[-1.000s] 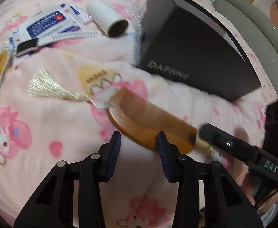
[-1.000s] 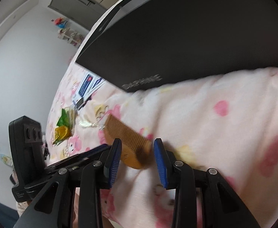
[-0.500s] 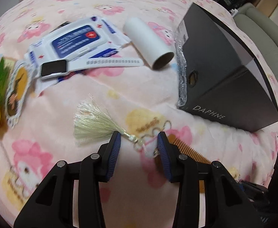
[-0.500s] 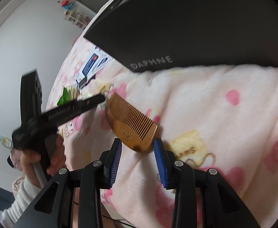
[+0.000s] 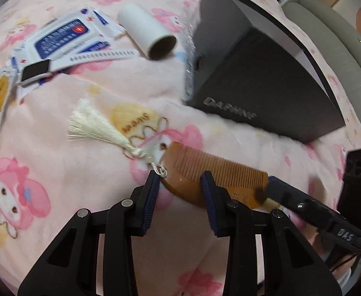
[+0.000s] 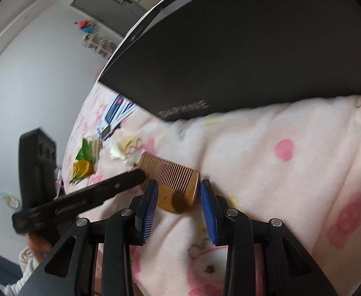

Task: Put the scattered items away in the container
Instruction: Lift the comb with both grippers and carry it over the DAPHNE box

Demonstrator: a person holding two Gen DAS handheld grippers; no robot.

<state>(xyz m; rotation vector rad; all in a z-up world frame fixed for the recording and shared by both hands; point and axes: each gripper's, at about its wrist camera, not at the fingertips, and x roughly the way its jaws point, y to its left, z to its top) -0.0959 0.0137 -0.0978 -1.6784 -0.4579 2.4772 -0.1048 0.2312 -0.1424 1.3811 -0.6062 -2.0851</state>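
Since half a second earlier the left gripper (image 5: pixel 180 180) had swung back right and down, from the tassel (image 5: pixel 94 128) to the comb's (image 5: pixel 205 172) near edge. Both tools stood wide apart and held nothing. The right gripper (image 6: pixel 178 190) faced the comb's (image 6: pixel 170 177) right end, its jaws either side of that end, so the two seemed placed to take the comb from two sides. The comb lay flat on the blanket (image 5: pixel 57 172), near the box (image 5: pixel 254 74), outside it. The box's inside was hidden in both views, so what it held could not be told. Far left lay the wipes (image 5: pixel 62 39), watch (image 5: pixel 57 65) and roll (image 5: pixel 148 32), all loose on the blanket.
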